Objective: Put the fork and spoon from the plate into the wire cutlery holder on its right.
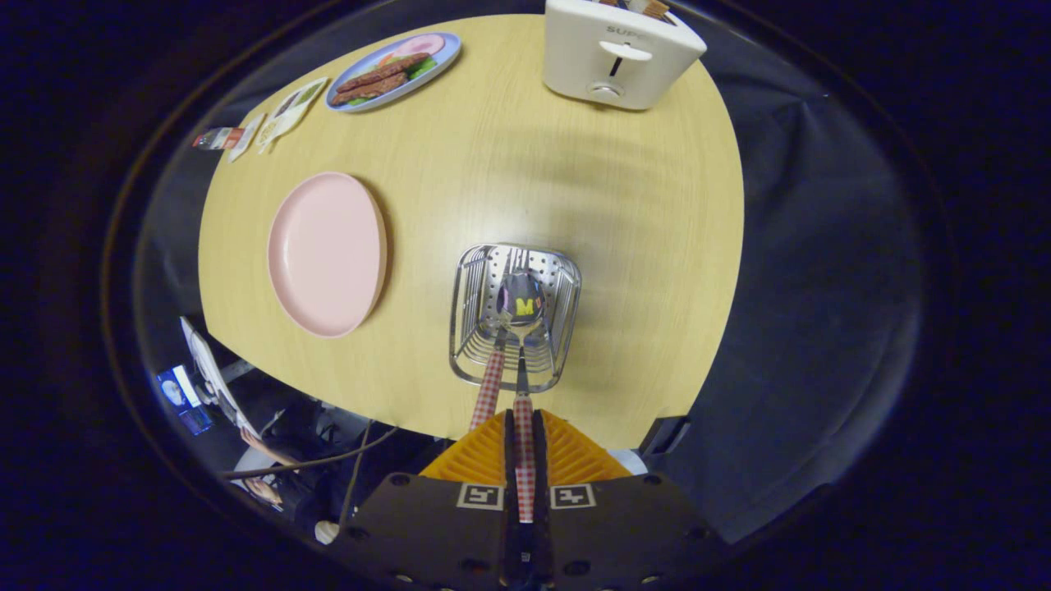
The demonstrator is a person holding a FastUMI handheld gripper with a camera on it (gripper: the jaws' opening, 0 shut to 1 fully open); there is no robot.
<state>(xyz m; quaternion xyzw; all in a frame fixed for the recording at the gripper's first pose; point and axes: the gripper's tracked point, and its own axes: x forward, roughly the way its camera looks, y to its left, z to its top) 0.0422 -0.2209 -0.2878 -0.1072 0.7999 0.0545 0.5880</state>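
Closest to the lens, the gripper (523, 447) has its two fingers (507, 460) pressed together on the checked handle of the spoon (523, 427), which runs straight ahead between them; the spoon's bowl hangs inside the wire cutlery holder (515, 316), just ahead of the fingertips. Leaning just to the left of that handle is the fork (489, 390), a second checked handle, its head also down in the holder and its handle sticking out over the near rim, apart from the fingers.

Going from the left: some small packets and cards (263, 127) lie at the far left edge of the wooden table (575, 189). Next to them, further in, a blue plate of food (394, 70) holds strips of meat and some greens. Nearer, and well left of the holder, sits the pink plate (327, 253), bare on top. The holder stands on the table to the right of that plate, apart from it, with the two pieces of cutlery in it. Beyond the holder, at the far edge of the table, a white toaster (620, 53) has slices showing in its slots. Dark cloth hangs to the right of the table
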